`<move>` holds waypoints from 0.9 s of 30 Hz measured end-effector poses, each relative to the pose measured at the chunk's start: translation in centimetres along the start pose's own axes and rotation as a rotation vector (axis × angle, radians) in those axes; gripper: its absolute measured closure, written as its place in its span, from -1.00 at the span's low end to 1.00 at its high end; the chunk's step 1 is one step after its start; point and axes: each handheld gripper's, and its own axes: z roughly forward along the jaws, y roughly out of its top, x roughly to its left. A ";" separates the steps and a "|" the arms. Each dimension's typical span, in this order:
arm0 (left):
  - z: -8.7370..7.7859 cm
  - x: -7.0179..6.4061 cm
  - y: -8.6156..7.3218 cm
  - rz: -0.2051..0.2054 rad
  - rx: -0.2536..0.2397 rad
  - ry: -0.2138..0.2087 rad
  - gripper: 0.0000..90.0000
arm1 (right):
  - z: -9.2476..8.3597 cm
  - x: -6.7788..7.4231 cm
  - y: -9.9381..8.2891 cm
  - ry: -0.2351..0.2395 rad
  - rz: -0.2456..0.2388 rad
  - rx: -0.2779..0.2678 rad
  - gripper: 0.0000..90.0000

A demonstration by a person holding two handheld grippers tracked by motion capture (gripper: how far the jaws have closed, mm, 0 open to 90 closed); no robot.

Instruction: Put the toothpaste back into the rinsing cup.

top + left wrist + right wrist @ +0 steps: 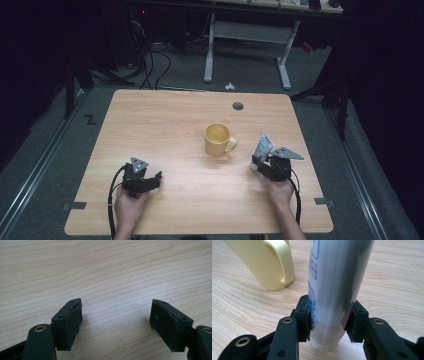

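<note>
- Nearest the lens in the right gripper view: right gripper (329,322), jaws clamped on the tube (337,290), one pad on each side of its lower end, just above the cap.
- Held over the table (165,120) near its right edge, right of the mug (218,139) and apart from it.
- Long axis running away from the jaws: white cap end low and toward the person, flat crimped end raised and tilted up and away toward the far side of the table, as seen in the high view at the tube (262,145).
- White, glossy body with blue print down one side, a blue-outlined panel higher up, a thin red edge showing at one pad; rounded white cap below the pads. Lettering too small to read.
- Table: light wood grain, a small dark round hole near the far edge.
- Mug: pale yellow, upright, mouth up, handle turned toward the right gripper (261,161); standing just beyond the tube in the right gripper view (265,262).
- Left gripper (150,178): resting low at the near left of the table, well apart from mug and tube.
- Left gripper's pads (70,325) spread wide, bare wood between them, nothing gripped.
</note>
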 end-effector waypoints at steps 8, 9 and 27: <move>0.0 0.0 0.0 0.000 0.000 0.000 -0.41 | -0.5 0.2 0.5 0.015 -0.018 -0.007 0.35; 0.0 0.0 0.0 0.000 0.000 0.000 -0.41 | -0.7 0.3 0.8 0.018 -0.028 -0.014 0.35; 0.0 0.0 0.0 0.001 0.000 0.000 -0.42 | -1.4 0.6 2.0 0.078 -0.039 -0.032 0.36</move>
